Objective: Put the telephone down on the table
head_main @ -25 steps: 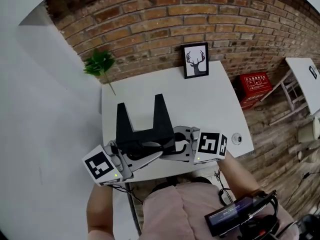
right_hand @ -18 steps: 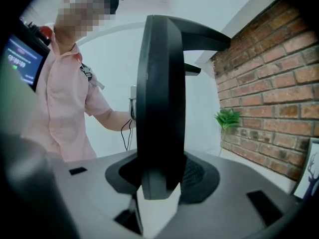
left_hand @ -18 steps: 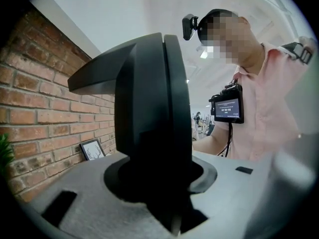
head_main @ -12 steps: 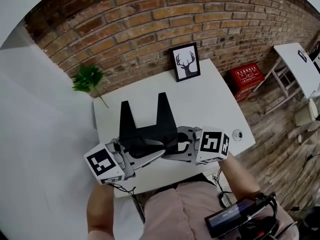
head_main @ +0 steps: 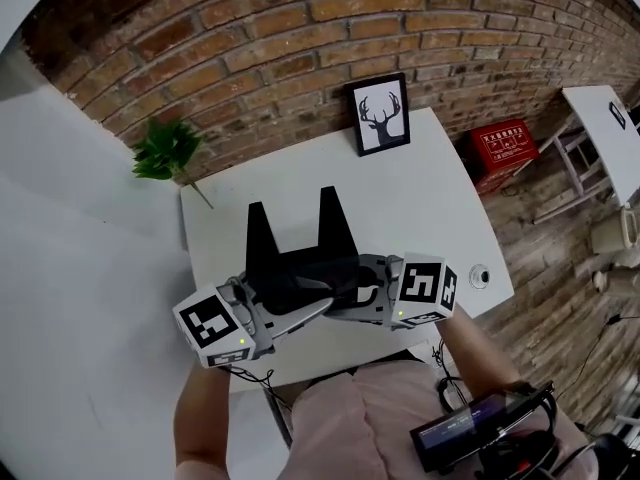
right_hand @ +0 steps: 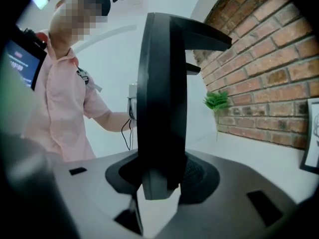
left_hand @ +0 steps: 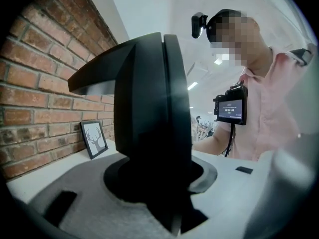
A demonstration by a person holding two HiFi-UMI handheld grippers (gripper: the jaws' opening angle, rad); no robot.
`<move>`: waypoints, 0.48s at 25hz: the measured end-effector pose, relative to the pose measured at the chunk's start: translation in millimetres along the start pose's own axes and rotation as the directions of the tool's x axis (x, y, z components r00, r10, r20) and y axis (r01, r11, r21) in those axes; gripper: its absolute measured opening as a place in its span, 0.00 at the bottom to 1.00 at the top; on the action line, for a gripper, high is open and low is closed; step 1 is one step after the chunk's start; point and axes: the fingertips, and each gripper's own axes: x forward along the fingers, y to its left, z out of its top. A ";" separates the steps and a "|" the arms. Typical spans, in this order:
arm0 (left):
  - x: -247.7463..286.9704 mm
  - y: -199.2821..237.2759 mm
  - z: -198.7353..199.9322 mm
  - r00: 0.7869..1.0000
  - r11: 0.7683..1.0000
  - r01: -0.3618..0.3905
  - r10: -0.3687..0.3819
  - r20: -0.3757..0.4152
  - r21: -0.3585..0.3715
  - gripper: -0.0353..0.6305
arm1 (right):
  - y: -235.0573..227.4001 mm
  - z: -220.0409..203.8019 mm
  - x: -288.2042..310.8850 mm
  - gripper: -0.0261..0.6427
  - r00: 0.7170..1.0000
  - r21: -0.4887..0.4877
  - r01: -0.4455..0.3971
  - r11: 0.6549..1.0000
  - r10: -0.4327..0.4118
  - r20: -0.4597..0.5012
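One green plant stands by the far left corner of the white surface. The left tongs and right tongs both grip the black telephone from either side, over the surface's near half. Farther right, a framed deer picture stands against the brick wall, and a red crate sits on the floor.

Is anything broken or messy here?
No, nothing looks broken, spilled or crooked. The black telephone is clamped between the left gripper and the right gripper over the table, and the deer picture stands straight at the back.
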 end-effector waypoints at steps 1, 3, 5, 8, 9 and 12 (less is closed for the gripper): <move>-1.2 4.2 -2.4 1.000 1.000 -0.007 0.007 -0.001 -0.018 0.30 | -2.6 -1.1 2.4 0.28 1.000 0.010 -0.011 1.000 0.011 -0.001; -2.8 11.6 -8.9 1.000 0.998 -0.019 0.019 -0.002 -0.057 0.30 | -6.8 -5.1 6.9 0.28 0.999 0.036 -0.035 0.999 0.036 -0.006; -3.4 17.6 -16.7 1.000 0.995 -0.027 0.027 -0.002 -0.093 0.30 | -10.1 -11.3 11.2 0.28 0.998 0.065 -0.057 0.996 0.058 -0.013; -3.9 27.5 -29.3 0.999 0.989 -0.036 0.036 -0.002 -0.140 0.30 | -16.5 -21.7 17.5 0.28 0.996 0.108 -0.077 0.991 0.080 -0.024; -4.1 31.4 -33.4 0.999 0.987 -0.039 0.039 -0.001 -0.154 0.30 | -19.4 -24.8 19.6 0.28 0.996 0.123 -0.081 0.989 0.085 -0.027; -4.0 42.4 -46.4 0.999 0.980 -0.042 0.042 -0.003 -0.196 0.31 | -27.6 -34.2 25.9 0.28 0.995 0.164 -0.092 0.982 0.099 -0.032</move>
